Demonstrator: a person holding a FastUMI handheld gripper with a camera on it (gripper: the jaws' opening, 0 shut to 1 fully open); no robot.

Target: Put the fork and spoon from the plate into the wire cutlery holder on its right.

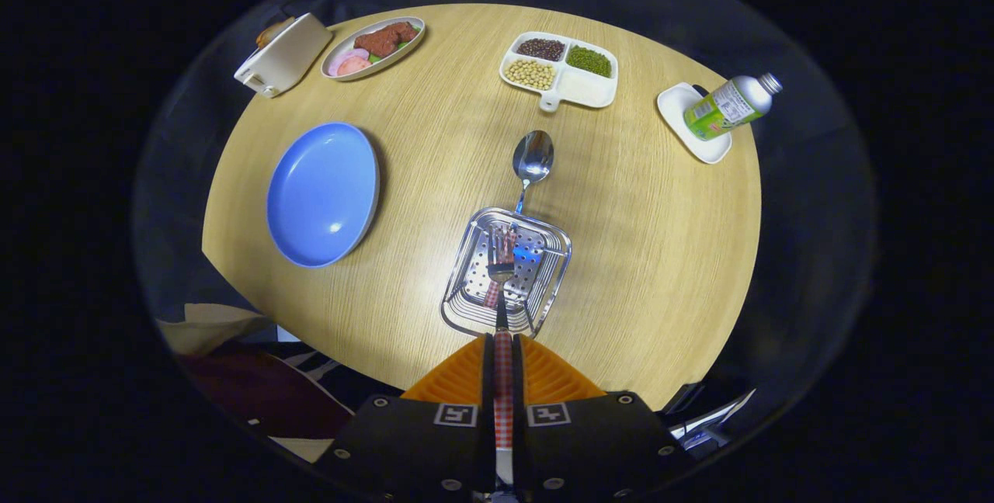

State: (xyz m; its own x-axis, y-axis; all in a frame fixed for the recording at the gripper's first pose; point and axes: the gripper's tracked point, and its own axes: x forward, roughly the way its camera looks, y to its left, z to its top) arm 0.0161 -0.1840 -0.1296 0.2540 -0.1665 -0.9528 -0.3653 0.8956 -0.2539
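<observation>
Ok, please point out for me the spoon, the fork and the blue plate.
spoon point(533, 157): gripper view, on its bowl.
fork point(502, 253): gripper view, on its tines, over the holder.
blue plate point(323, 194): gripper view, on its bare middle.

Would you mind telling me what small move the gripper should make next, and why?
Probably lower the fork a little and release. The gripper is shut on its checked handle, tines hanging over the wire cutlery holder; the spoon already stands in it and the blue plate is bare.
</observation>
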